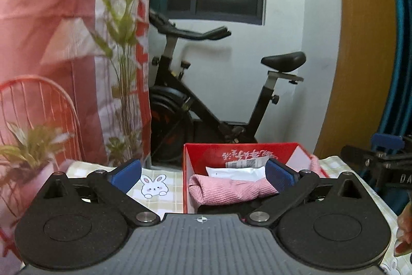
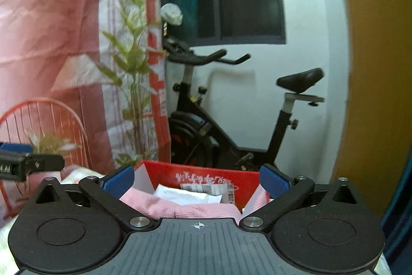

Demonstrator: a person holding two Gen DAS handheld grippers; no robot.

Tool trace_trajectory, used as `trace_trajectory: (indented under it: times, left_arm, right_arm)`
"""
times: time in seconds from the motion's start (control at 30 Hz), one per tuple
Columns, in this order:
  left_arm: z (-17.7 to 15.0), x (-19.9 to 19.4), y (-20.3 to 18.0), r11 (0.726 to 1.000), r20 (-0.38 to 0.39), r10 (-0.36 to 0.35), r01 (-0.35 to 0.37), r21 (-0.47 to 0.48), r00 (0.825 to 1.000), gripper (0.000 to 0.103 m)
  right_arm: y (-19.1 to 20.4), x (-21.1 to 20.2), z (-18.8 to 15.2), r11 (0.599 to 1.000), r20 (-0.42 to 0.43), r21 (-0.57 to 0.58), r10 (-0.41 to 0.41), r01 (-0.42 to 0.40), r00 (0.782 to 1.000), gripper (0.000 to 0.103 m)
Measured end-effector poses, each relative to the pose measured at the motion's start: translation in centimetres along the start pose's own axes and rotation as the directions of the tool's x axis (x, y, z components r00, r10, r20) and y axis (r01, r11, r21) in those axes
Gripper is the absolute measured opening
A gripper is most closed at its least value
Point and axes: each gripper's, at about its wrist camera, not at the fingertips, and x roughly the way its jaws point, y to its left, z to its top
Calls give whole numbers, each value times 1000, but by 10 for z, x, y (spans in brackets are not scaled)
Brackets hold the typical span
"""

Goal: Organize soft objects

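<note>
With both sets of jaws spread wide and holding nothing, the step in hand looks like the release after a drop-off, as I judge it. From the left: a potted plant point(image 1: 33, 146) stands at the worktop's point(image 1: 164, 200) far left, then the left gripper point(image 1: 202, 173) over the rabbit-print cloth, then the red cardboard box point(image 1: 239, 151), where the rolled pink towel point(image 1: 231, 191) lies with a white packet point(image 1: 237, 172) behind it; the right gripper point(image 2: 197, 182) hovers just before that box. Next would come finding another soft item to fetch; none shows outside the box.
</note>
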Motion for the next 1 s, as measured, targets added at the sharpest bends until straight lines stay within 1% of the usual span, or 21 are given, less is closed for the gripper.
trace_trajectory:
  times: [0.17, 0.27, 0.33, 0.47, 0.57, 0.73, 1.0]
  left_arm:
    - [10, -56, -6, 999, 29, 47, -47, 10, 998, 103]
    - [16, -85, -7, 999, 46, 45, -45, -10, 998, 103]
    - [18, -103, -10, 999, 70, 42, -41, -12, 997, 103]
    - [21, -133, -20, 998, 106, 59, -62, 22, 993, 103]
    - [22, -144, -25, 997, 114, 62, -66, 33, 992, 103]
    - [22, -156, -25, 998, 116, 57, -60, 17, 992, 103]
    - [22, -155, -25, 997, 115, 69, -70, 8, 991, 103]
  right_arm:
    - [6, -58, 22, 999, 15, 18, -33, 33, 999, 103]
    - [10, -90, 31, 1000, 26, 15, -28, 27, 999, 103]
    - [12, -111, 36, 999, 36, 17, -36, 35, 999, 103]
    - [19, -141, 42, 998, 52, 8, -63, 63, 997, 103]
    - [23, -158, 42, 997, 55, 4, -77, 77, 996, 103]
    - [22, -172, 41, 996, 45, 9, -85, 84, 995, 103]
    - [17, -174, 42, 995, 41, 22, -93, 92, 995, 103]
